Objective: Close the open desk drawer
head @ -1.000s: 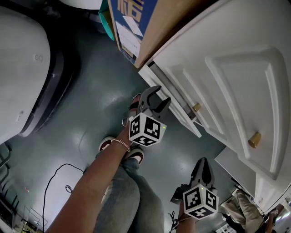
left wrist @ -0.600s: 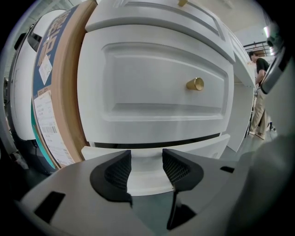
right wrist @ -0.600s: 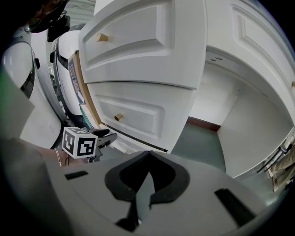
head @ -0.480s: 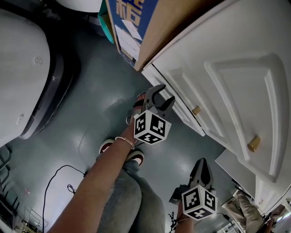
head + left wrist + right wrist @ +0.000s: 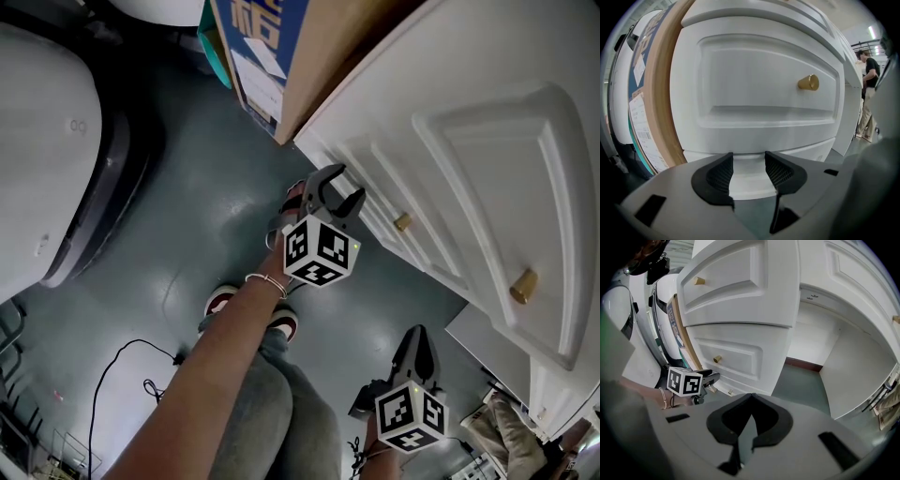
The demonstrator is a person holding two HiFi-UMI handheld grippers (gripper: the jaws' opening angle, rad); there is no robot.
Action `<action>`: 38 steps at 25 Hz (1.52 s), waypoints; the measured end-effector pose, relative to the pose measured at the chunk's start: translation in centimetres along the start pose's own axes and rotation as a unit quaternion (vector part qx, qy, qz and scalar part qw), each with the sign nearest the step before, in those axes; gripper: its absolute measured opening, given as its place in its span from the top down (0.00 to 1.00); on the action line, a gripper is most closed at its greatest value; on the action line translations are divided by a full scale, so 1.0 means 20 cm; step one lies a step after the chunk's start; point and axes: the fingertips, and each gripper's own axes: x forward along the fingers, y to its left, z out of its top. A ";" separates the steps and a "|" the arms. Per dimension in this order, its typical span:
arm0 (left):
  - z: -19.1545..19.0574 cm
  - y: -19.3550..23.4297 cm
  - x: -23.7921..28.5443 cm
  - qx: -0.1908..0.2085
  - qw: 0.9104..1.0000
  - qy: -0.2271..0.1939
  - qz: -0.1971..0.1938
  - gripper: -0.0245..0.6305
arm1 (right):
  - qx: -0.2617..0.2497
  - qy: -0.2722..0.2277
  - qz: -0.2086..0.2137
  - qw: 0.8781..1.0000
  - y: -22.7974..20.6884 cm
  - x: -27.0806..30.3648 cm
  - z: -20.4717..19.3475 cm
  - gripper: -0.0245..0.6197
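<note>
while the left tongs [image 5: 749, 171] gape at the drawer [image 5: 759, 89]'s lower edge, the right tongs [image 5: 751, 416] hang closed.

**Dim floor, white furniture**

A grey-green floor [image 5: 216, 197] fills the middle. White panelled counter [image 5: 487, 122] at 3 o'clock, cardboard box [image 5: 328, 66] at 12, rounded white casing [image 5: 42, 141] at 9, black cable [image 5: 131, 341] loose at 7.

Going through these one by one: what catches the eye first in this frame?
The left gripper, jaws apart, is set against the lower edge of the white drawer front with its brass knob, in the middle of the head view. The right gripper hangs shut lower down, away from the desk, over the dark floor. A blue-printed cardboard box stands beside the desk at the top.
</note>
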 end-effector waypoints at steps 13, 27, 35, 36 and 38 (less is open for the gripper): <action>-0.02 -0.07 -0.19 0.030 0.997 0.067 -0.017 0.70 | 0.019 -0.004 0.008 1.000 -0.02 -0.16 0.04 0.95; 0.59 -0.23 -1.08 -0.023 0.998 0.055 -0.030 0.70 | 0.021 -0.024 0.040 0.999 0.05 -0.70 0.35 0.95; 1.34 -0.22 -1.68 0.014 0.999 0.019 -0.032 0.73 | 0.031 -0.116 0.065 0.991 0.21 -1.23 0.93 0.95; 1.45 -0.23 -1.75 0.012 0.999 0.009 -0.030 0.76 | 0.028 -0.125 0.067 0.990 0.20 -1.32 1.00 0.95; 1.67 -0.24 -1.88 -0.004 1.000 -0.013 -0.025 0.78 | 0.027 -0.142 0.065 0.987 0.17 -1.49 1.12 0.95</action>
